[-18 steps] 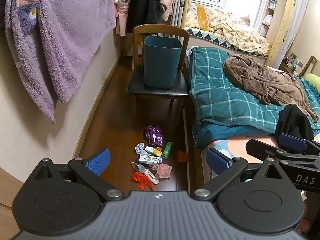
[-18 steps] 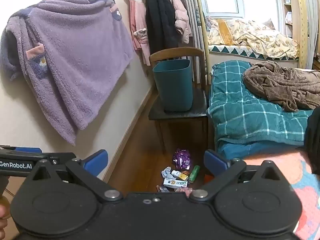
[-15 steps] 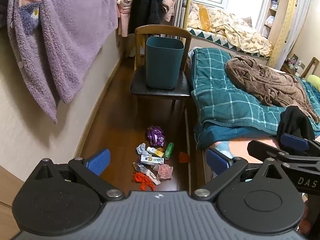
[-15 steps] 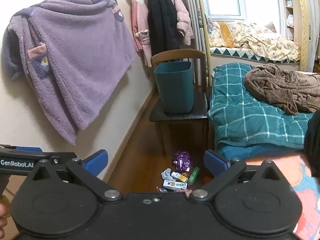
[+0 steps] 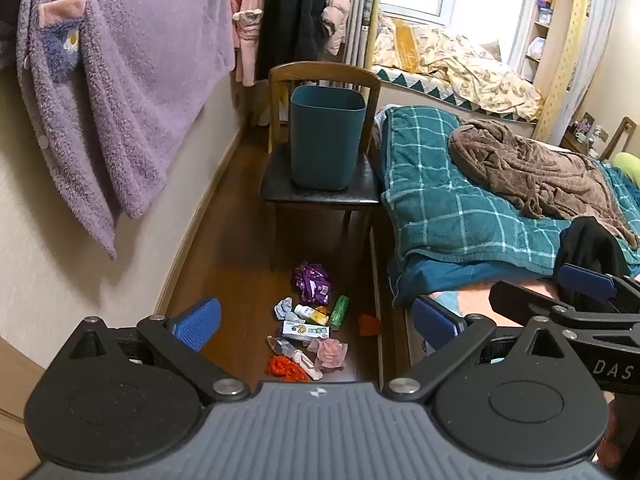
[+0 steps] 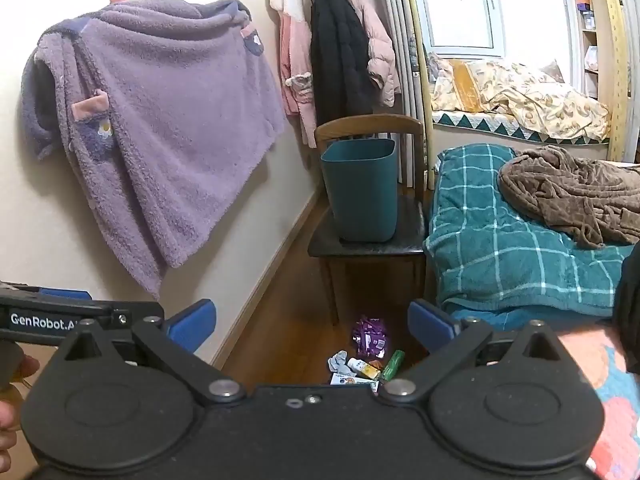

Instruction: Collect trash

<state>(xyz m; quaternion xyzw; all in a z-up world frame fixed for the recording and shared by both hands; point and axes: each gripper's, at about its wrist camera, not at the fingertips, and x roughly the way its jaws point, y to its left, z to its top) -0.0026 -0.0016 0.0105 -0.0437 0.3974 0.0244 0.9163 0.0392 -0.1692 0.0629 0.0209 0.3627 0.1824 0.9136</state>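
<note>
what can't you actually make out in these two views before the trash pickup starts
- Inside of the teal bin: both views look at it from the side, so its walls hide any contents.
- Trash pile: in the right wrist view the right gripper body cuts off its near part.
- Labels on the white box and green tube: too small to read, left wrist view.
- Floor under the chair: in shadow.

Your right wrist view hides the near half of the scattered floor litter (image 6: 362,354) behind the black gripper body (image 6: 312,432), and the small white carton's (image 5: 306,330) print is unreadable.
</note>
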